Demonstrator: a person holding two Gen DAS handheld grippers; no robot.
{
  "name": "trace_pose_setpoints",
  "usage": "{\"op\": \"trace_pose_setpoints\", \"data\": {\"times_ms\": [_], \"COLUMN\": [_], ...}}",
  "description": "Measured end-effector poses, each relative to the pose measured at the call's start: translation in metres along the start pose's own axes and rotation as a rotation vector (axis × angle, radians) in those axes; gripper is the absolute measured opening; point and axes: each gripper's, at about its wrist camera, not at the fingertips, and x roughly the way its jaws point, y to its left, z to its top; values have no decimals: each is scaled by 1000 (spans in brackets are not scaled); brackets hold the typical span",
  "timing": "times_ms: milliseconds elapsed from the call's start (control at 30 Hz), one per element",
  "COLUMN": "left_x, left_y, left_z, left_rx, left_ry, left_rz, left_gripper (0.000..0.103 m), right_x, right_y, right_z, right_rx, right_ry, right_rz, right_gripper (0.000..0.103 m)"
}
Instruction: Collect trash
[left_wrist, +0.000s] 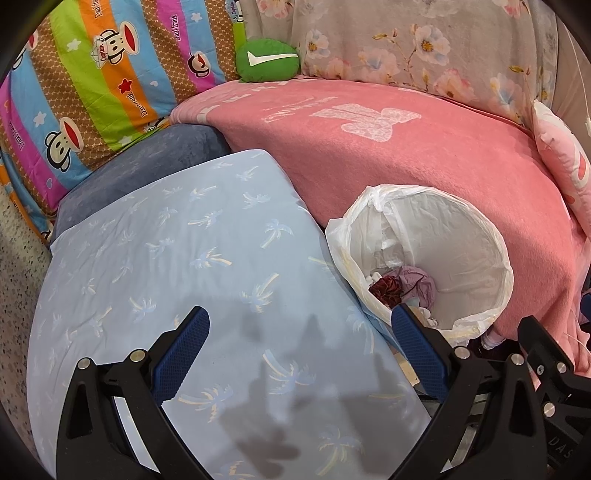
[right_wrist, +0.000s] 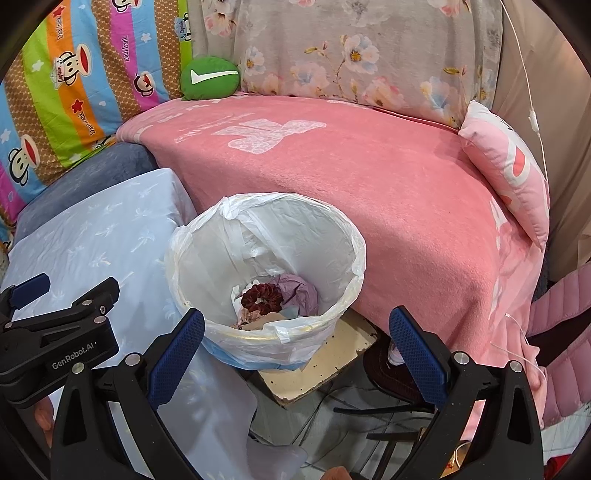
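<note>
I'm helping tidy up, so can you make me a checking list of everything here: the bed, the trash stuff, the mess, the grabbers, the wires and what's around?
Surface: pink blanket and light blue palm-print sheet; no loose trash seen on either.
Job's things: white-lined bin holds a dark red scrunchie and crumpled purple paper.
Clutter: board under the bin.
Grippers: left gripper and right gripper both open, empty.
Cables: white cord hangs at right; dark wires on the floor.
Surroundings: striped monkey bedding, green cushion, floral cover, pink pillow.
</note>
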Motion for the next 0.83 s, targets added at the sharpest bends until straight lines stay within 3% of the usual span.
{"op": "trace_pose_setpoints", "data": {"times_ms": [833], "left_x": [4], "left_y": [3], "left_z": [-2], "left_rx": [18], "left_ry": [29], "left_rz": [-8], "left_gripper": [95], "right_x": [0], "right_y": [0], "right_z": [0], "right_rx": [1], "right_ry": [1], "right_rz": [1], "right_gripper": [98]}}
